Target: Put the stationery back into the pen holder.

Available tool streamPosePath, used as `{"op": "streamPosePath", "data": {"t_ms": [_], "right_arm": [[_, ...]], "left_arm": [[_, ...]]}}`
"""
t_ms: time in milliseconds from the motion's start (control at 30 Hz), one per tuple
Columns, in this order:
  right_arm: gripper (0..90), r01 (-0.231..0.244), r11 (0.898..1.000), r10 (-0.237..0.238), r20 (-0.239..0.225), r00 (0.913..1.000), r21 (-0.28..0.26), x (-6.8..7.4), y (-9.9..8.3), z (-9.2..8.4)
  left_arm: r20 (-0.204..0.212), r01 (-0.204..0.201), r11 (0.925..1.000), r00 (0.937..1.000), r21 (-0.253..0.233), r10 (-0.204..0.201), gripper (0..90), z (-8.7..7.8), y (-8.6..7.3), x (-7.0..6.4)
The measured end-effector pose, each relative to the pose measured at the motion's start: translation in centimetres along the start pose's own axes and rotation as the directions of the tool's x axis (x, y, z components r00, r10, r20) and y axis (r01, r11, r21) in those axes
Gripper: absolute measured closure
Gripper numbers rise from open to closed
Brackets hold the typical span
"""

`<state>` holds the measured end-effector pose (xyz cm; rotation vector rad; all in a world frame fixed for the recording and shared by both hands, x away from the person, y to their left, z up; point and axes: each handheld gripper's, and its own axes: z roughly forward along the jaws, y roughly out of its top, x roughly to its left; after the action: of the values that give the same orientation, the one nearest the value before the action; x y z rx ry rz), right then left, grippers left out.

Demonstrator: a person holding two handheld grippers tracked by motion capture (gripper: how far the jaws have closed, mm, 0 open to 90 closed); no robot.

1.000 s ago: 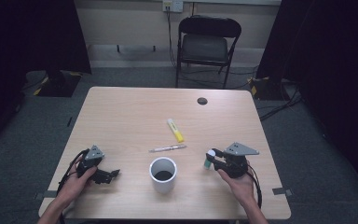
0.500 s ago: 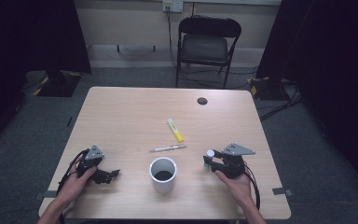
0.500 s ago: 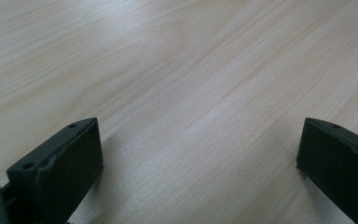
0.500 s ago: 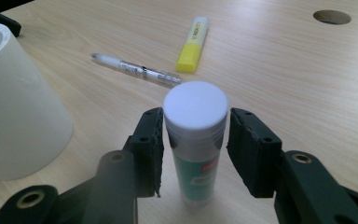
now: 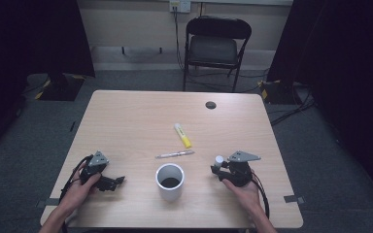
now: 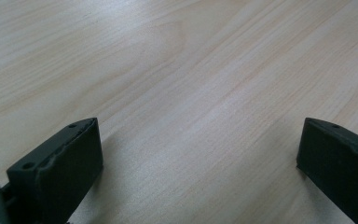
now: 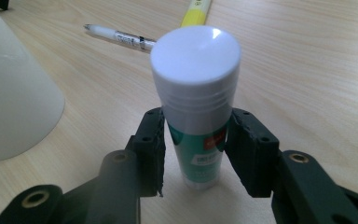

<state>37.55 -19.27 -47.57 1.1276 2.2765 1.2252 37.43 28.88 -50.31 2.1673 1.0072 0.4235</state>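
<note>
Your left gripper rests near the front left corner of the table, its jaws spread wide with nothing but bare wood between them in the left gripper view. Moving right, one white cup stands upright close to the front edge, about midway along it. Just behind the cup lies one pen, flat on the surface, and behind that one yellow highlighter, angled toward the middle of the table. One small dark disc sits near the back edge, right of centre. Toward the front right you hold your right gripper; its jaws have just been closing a little and now sit against both sides of one glue stick, which stands upright on the table between them, white cap up. The stick is well right of the cup, not touching it. One folding chair stands beyond the back edge.
</note>
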Motion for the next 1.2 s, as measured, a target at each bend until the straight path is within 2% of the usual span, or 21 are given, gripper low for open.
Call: {"op": "streamPosePath", "data": {"t_ms": [133,200,533,867,1200], "right_arm": [[63.1,0.008,1.000,-0.008,0.006,0.9999,-0.002,0.1,0.0,0.0],[64.9,0.029,1.000,-0.029,0.015,0.9995,-0.002,0.2,0.1,-0.1],[65.7,0.027,1.000,-0.027,0.026,0.9993,-0.007,0.1,0.1,-0.3],[65.7,-0.013,0.999,0.013,-0.009,0.9999,-0.045,0.0,0.3,-0.8],[65.8,-0.014,0.995,0.011,-0.027,0.9996,-0.095,0.0,1.0,-1.8]], "left_arm": [[0.000,0.000,1.0000,1.0000,0.000,0.000,0.0,0.0,0.0,0.0],[0.001,0.002,1.0000,1.0000,-0.003,-0.002,0.0,0.0,0.0,0.0],[0.000,0.002,1.0000,1.0000,-0.004,-0.002,0.0,0.0,0.0,0.0],[0.001,0.003,1.0000,1.0000,-0.003,-0.003,0.0,0.0,0.0,0.0],[0.000,0.002,1.0000,1.0000,-0.003,-0.002,0.0,0.0,0.0,0.0]]}}
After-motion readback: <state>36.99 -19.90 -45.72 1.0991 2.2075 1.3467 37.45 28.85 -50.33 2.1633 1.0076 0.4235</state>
